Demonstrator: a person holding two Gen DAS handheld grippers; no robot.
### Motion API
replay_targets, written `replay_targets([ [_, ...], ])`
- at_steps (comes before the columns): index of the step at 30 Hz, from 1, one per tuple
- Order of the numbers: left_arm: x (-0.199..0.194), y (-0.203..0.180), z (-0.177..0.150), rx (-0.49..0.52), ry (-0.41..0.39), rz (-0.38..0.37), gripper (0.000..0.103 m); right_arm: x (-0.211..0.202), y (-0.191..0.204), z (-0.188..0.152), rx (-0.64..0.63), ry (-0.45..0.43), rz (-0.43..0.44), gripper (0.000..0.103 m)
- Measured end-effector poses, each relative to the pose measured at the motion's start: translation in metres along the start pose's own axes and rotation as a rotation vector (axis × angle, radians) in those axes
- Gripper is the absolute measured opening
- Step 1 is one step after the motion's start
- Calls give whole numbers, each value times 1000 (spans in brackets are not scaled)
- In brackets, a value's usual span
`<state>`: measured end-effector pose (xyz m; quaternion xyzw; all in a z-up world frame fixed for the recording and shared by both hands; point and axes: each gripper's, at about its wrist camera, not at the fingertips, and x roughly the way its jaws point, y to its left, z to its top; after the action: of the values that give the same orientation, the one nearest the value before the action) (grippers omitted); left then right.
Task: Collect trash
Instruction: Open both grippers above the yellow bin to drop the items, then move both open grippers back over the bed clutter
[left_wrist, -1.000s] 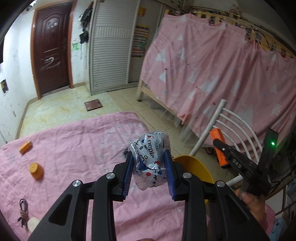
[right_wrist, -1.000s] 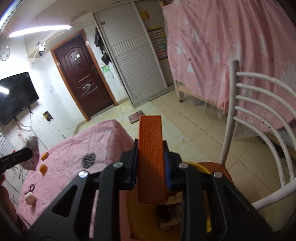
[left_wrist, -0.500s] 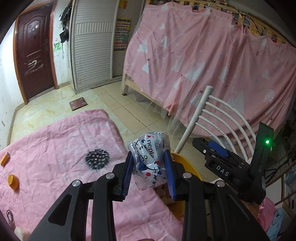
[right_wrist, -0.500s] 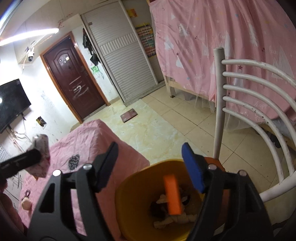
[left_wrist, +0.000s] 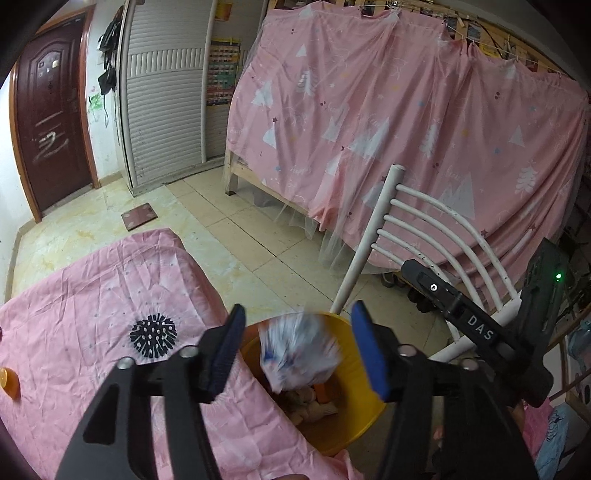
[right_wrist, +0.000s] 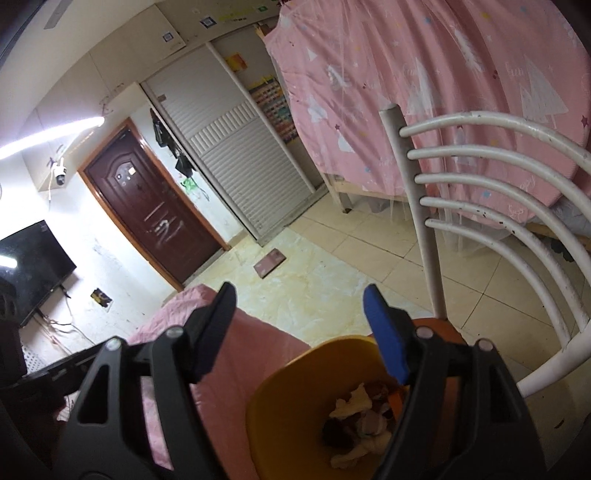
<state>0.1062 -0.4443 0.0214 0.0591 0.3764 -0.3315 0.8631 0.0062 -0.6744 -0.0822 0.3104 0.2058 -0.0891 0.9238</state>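
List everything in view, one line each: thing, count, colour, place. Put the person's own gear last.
bin: one, yellow, beside the cloth's edge, holding crumpled trash
wrapper: one, white with blue print, blurred, loose between the left tongs' pads above the bin
cloth: one, pink, over the near surface, with a black spiky print
caps: one showing, orange, at the cloth's left edge
chair: one, white, behind the bin
curtain: one, pink, over the bed frame
door: one, dark brown, far wall
television: one, black, left wall
left tongs: open, having just released
right tongs: open, empty, over the bin
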Motion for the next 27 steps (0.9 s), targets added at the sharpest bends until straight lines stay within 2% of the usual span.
replay_targets([
  [17,-23,21,-3,-47,-21,27,60,3,21,-1,-58,17,46,73],
  [24,-48,41,-10,-88,-53,36,68,10,42,-3,-114,36,66,74],
  [27,-60,56,-19,-114,-67,49,73,13,56,-7,-148,47,79,79],
])
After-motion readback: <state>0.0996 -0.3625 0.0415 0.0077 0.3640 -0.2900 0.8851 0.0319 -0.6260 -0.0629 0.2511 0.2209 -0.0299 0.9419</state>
